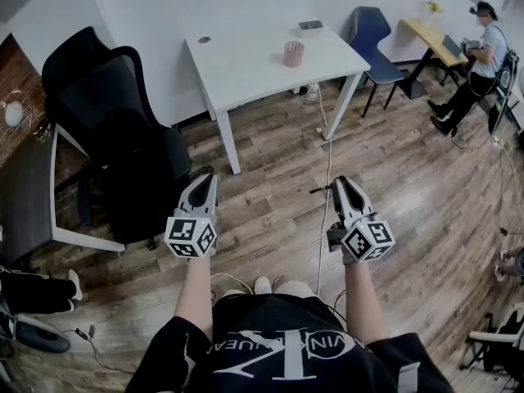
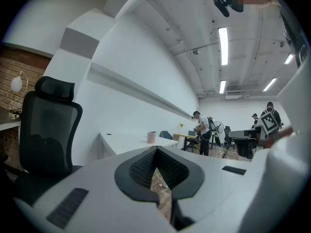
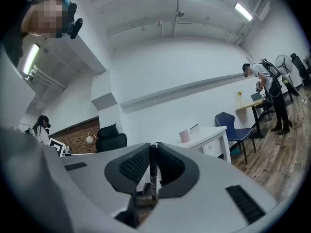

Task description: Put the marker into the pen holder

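Observation:
A pink pen holder (image 1: 294, 53) stands on the white table (image 1: 246, 64) across the room, well ahead of both grippers. It also shows small in the left gripper view (image 2: 151, 137) and in the right gripper view (image 3: 184, 136). My right gripper (image 1: 344, 182) is shut on a black marker (image 3: 153, 171), which stands upright between the pads; its end pokes out to the left (image 1: 319, 190) in the head view. My left gripper (image 1: 205, 178) is shut with nothing in it (image 2: 156, 149). Both are held at waist height over the wooden floor.
A black office chair (image 1: 115, 129) stands to the left beside a dark desk (image 1: 33, 195). A small grey box (image 1: 310, 28) sits at the table's far edge. A blue chair (image 1: 372, 39) and a person (image 1: 479, 64) at a wooden desk are at the right. A cable (image 1: 326, 178) runs across the floor.

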